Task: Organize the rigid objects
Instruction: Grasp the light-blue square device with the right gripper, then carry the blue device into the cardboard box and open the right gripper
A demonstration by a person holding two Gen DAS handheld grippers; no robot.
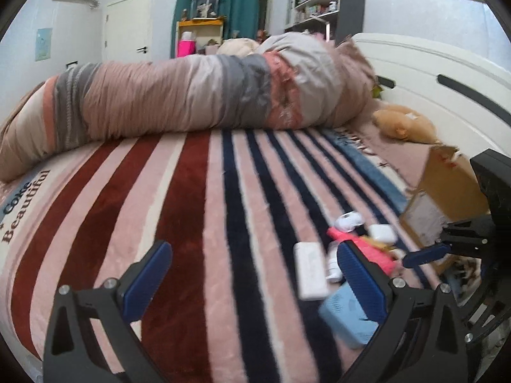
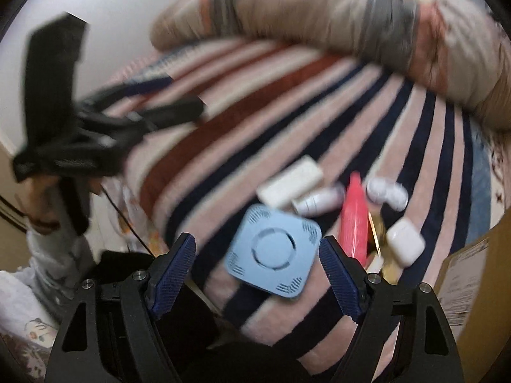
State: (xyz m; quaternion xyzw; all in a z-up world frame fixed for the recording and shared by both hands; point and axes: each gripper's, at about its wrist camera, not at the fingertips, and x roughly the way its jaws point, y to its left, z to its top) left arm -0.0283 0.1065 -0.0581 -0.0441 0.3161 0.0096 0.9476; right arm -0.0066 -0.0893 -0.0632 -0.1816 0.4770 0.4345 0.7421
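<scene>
Left gripper [image 1: 252,284] fingers spread wide, holding nothing, above the striped blanket [image 1: 191,223]. Right gripper [image 2: 257,274] likewise released; blue square device [image 2: 273,250] lies flat between its fingers. Pink tube [image 2: 351,220] at 2 o'clock, long axis pointing 12

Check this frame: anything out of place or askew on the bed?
Small rigid items lie jumbled on the striped blanket: the blue square device, white flat box and pink tube lie at odd angles beside the cardboard box, not in it.
</scene>
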